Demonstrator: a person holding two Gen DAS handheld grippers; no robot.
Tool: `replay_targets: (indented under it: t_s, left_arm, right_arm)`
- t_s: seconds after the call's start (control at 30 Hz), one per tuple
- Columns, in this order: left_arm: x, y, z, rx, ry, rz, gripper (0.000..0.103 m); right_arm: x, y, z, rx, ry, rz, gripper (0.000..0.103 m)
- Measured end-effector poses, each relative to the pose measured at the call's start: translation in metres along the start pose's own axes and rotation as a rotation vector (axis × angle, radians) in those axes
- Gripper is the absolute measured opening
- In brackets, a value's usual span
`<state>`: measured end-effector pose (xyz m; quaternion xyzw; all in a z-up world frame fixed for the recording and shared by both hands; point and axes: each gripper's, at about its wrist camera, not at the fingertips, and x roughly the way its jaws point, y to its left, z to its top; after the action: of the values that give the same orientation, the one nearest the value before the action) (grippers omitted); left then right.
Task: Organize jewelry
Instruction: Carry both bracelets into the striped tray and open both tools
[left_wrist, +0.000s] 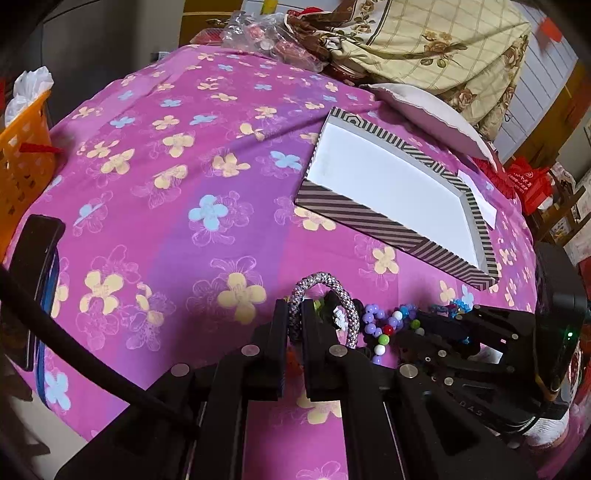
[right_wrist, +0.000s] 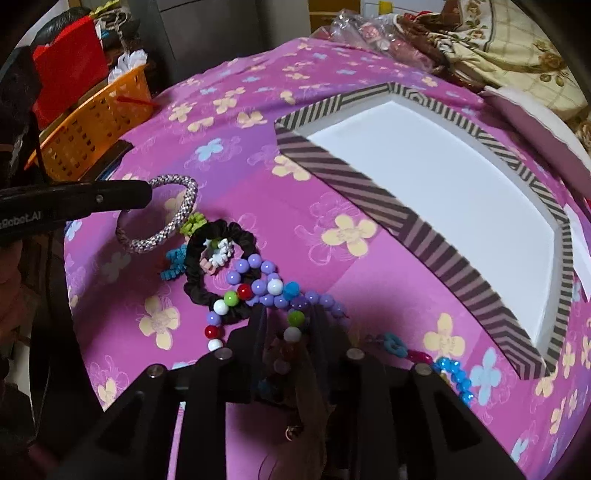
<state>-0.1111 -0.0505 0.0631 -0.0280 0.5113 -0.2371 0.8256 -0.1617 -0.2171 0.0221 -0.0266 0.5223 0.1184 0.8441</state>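
Pink-purple flowered cloth (left_wrist: 147, 184) spread over the whole surface, with an orange basket (left_wrist: 22, 155) at its left edge. Showed the left gripper (left_wrist: 293, 321) clamped tight on a silver braided bangle (left_wrist: 321, 280), pinched at one side of the ring. Rose in an arch just ahead of the fingertips, on edge, clear of the cloth in the right wrist view, oval slanting from upper right down to lower left. Lay next to it, rightward: a black scrunchie (right_wrist: 192, 280), then a bead necklace (right_wrist: 258, 286) trailing left to right. Stood over that string the right gripper (right_wrist: 290, 321), jaws narrowly apart, beads between them, pads not seen pressing. Sat farther right a striped tray (right_wrist: 369, 199) with a white floor, long axis running away to the upper left.
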Motion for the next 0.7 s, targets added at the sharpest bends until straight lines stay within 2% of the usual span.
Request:
replay_targets:
  t_s: [0.03, 0.07, 0.4, 0.7]
  left_arm:
    - [0.0, 0.0, -0.001, 0.0, 0.001, 0.003, 0.0]
    - [0.0, 0.001, -0.001, -0.001, 0.002, 0.005, 0.0]
    - [-0.02, -0.004, 0.005, 0.004, -0.041, 0.014, 0.0]
    - [-0.032, -0.028, 0.025, 0.038, -0.087, 0.023, 0.0]
  right_arm:
    - [-0.001, 0.002, 0.0, -0.005, -0.002, -0.001, 0.013]
    - [-0.002, 0.003, 0.0, -0.01, -0.006, -0.003, 0.009]
    - [-0.077, 0.012, 0.007, 0.001, -0.178, 0.057, 0.009]
    - [-0.12, -0.013, 0.026, 0.058, -0.277, -0.006, 0.009]
